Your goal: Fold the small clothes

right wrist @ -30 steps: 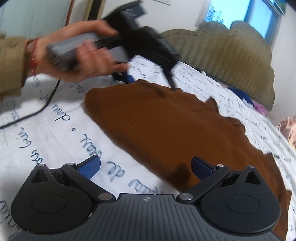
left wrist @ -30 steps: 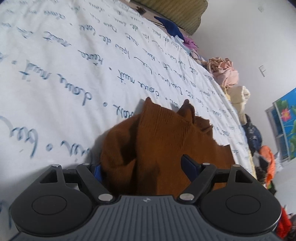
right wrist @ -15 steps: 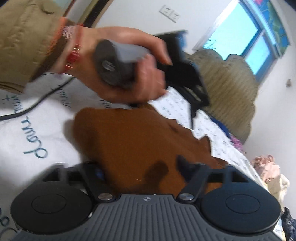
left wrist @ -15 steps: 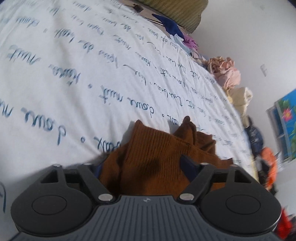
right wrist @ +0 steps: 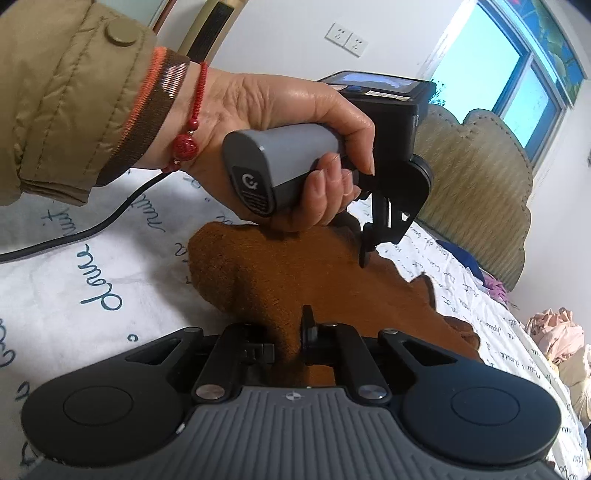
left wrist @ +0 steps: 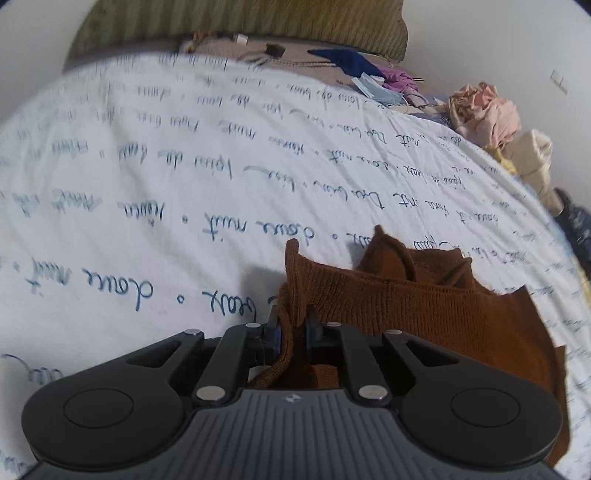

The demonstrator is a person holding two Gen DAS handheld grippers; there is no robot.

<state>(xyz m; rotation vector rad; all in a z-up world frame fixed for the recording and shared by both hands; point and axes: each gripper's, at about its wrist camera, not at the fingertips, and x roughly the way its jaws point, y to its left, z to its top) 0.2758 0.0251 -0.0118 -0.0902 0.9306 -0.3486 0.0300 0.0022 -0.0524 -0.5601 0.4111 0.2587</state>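
A brown knitted garment (left wrist: 424, 306) lies bunched on the white bed sheet (left wrist: 147, 166) printed with blue script. In the left wrist view my left gripper (left wrist: 291, 332) has its jaws closing on a raised edge of the cloth, which the pads pinch. In the right wrist view my right gripper (right wrist: 290, 332) is closing on a near fold of the same brown garment (right wrist: 295, 269), with cloth pinched between its pads. Beyond it a person's hand (right wrist: 295, 122) holds the left gripper (right wrist: 365, 251), pointing down into the far edge of the garment.
A pile of pink and cream clothes (left wrist: 484, 110) sits along the bed's right side, with blue and purple items (left wrist: 343, 59) near the olive headboard (left wrist: 236, 22). A black cable (right wrist: 74, 236) trails across the sheet at left. A window (right wrist: 517, 74) is behind the headboard.
Both grippers went from open to pinched on the brown cloth. The left one lifted and turned, pulling up an edge. The holding hand came nearer the right camera.
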